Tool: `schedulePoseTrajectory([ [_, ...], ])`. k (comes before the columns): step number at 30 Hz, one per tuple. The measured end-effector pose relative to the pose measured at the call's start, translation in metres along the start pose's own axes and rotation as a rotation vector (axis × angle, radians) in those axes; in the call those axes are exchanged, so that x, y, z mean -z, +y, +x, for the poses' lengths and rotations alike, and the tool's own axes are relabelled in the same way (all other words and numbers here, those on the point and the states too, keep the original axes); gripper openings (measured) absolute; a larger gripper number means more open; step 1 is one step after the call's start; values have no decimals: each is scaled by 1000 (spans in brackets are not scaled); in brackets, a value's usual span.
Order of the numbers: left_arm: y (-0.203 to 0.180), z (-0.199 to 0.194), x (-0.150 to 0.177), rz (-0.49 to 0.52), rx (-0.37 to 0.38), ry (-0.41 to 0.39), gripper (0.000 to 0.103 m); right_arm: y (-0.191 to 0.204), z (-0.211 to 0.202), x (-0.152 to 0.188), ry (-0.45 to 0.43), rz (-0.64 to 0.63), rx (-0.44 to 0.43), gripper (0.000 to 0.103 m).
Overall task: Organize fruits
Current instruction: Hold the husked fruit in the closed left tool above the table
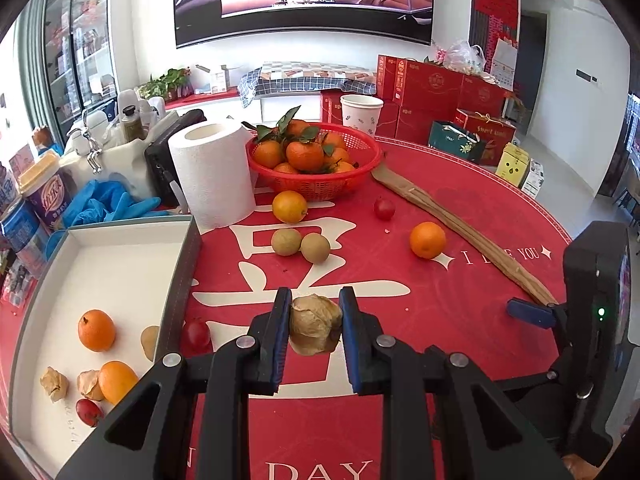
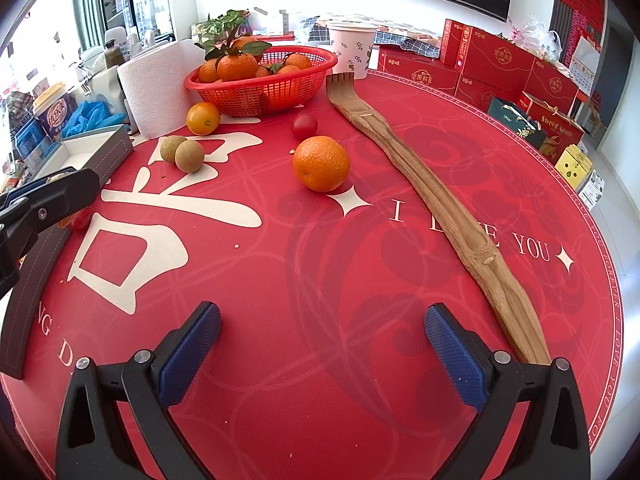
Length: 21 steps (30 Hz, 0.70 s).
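While we looked along the left gripper (image 1: 315, 328), its blue pads were clamped on a papery, tan husked fruit (image 1: 315, 325) held above the red tablecloth (image 1: 460, 300) near its front edge. The white tray (image 1: 120, 264) at the left edge held oranges, husked fruits and a red berry. From the right wrist, our right gripper (image 2: 322, 354) stood wide apart over bare cloth; an orange (image 2: 321, 163) and a bamboo back scratcher (image 2: 432, 196) lay beyond, short of the red basket (image 2: 264, 80).
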<state>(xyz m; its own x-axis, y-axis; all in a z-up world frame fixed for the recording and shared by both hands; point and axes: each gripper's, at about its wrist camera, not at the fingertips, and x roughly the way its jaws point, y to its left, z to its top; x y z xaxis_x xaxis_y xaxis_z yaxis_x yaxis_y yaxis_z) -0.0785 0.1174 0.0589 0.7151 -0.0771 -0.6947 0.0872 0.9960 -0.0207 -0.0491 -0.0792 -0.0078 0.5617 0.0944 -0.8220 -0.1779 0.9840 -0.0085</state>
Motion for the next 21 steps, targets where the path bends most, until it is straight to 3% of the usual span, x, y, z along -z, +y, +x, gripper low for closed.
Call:
schedulePoseTrajectory([
  [21,11,-6,6,-21,-13,-16,26,1,5,-7,1,39,27,102],
])
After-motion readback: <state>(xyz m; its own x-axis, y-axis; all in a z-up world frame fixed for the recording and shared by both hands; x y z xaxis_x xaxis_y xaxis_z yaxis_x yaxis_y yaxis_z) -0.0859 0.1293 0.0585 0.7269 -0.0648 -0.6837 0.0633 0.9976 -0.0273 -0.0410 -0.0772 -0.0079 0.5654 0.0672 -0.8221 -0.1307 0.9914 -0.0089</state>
